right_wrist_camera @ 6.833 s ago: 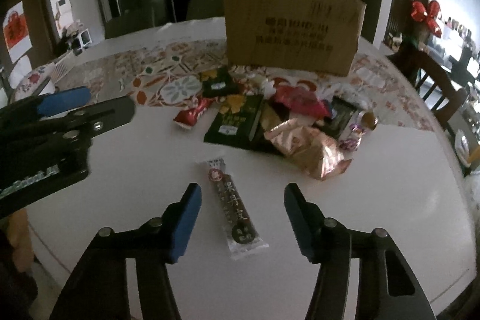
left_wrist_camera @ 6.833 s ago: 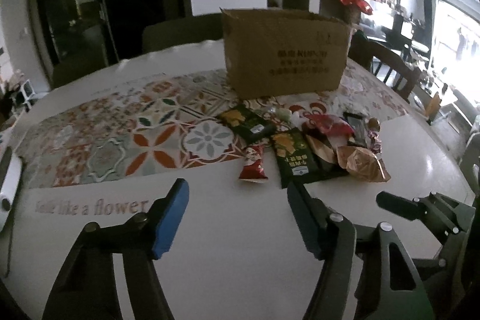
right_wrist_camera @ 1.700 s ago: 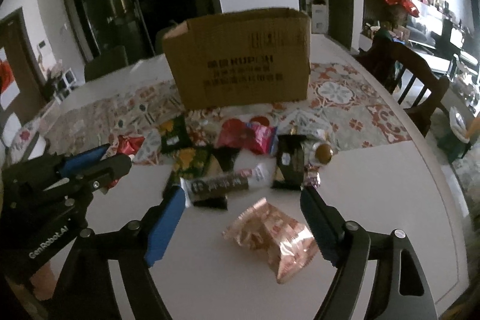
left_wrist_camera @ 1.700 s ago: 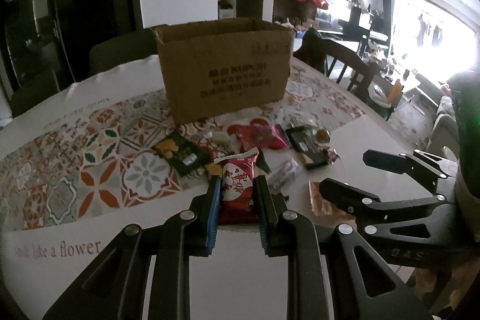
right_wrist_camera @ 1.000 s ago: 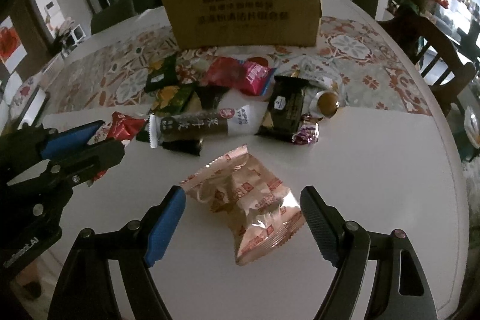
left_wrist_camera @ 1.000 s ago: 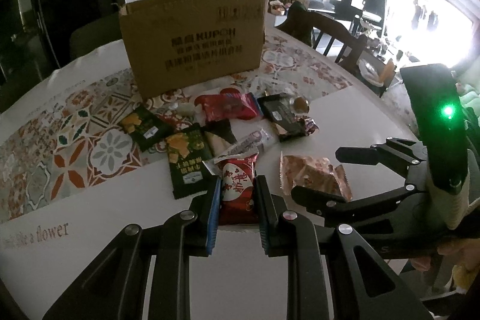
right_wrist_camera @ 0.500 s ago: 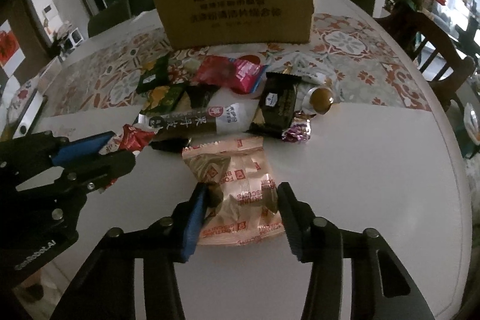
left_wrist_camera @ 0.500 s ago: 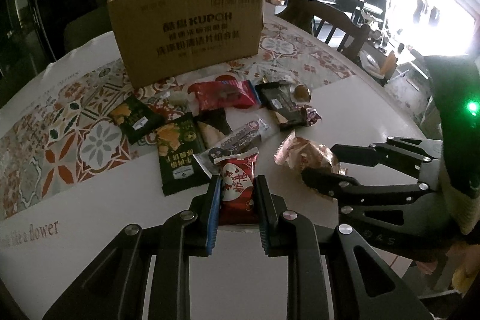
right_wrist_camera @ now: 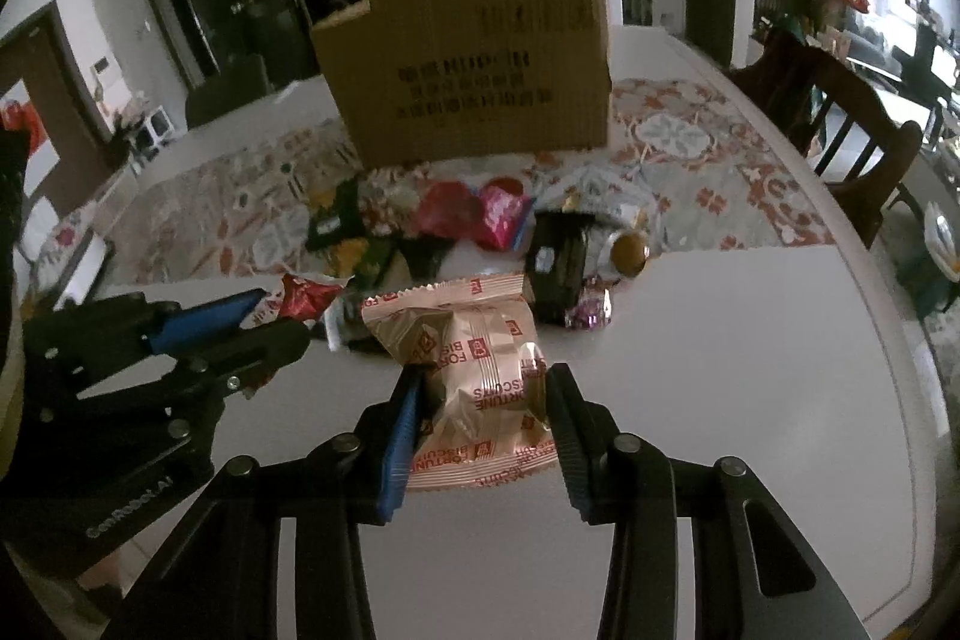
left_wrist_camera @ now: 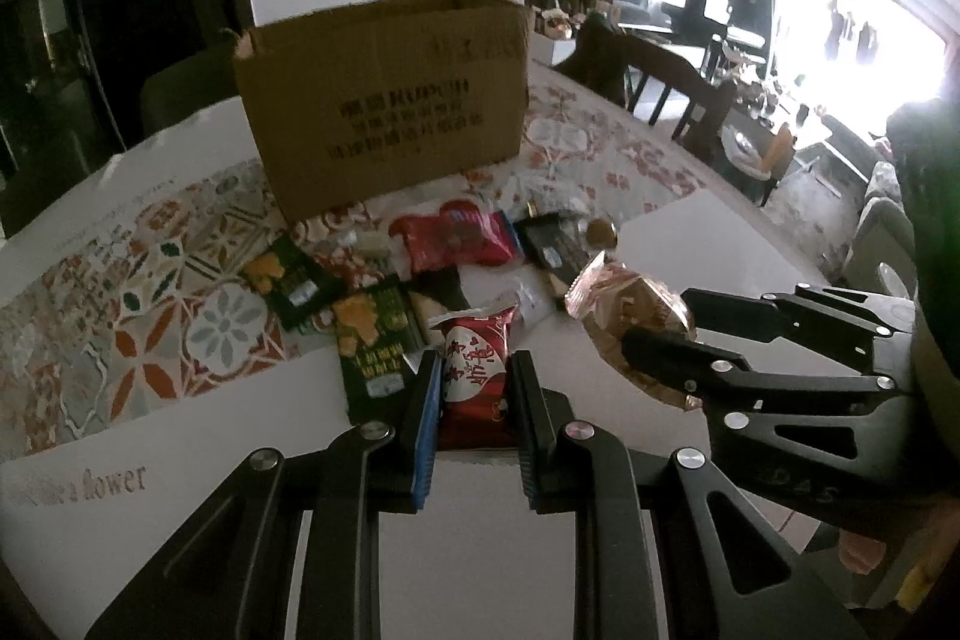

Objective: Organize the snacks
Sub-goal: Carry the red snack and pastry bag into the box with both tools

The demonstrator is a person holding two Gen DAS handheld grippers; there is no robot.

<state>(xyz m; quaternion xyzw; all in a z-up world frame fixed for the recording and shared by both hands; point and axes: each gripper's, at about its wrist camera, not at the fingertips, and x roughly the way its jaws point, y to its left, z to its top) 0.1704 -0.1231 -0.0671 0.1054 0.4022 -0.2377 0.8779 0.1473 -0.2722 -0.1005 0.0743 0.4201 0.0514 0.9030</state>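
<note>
One "FORTUNE BISCUITS" packet [right_wrist_camera: 480, 388]

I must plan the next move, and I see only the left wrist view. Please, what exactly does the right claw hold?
Observer: A pink-gold packet printed "Fortune Biscuits". The right claw has just been closing and now grips it from both sides.
Operator: Does this packet hide any snack from my view?
Observer: Yes, a purple-wrapped candy lies on the table, right beside the black packet.
</note>
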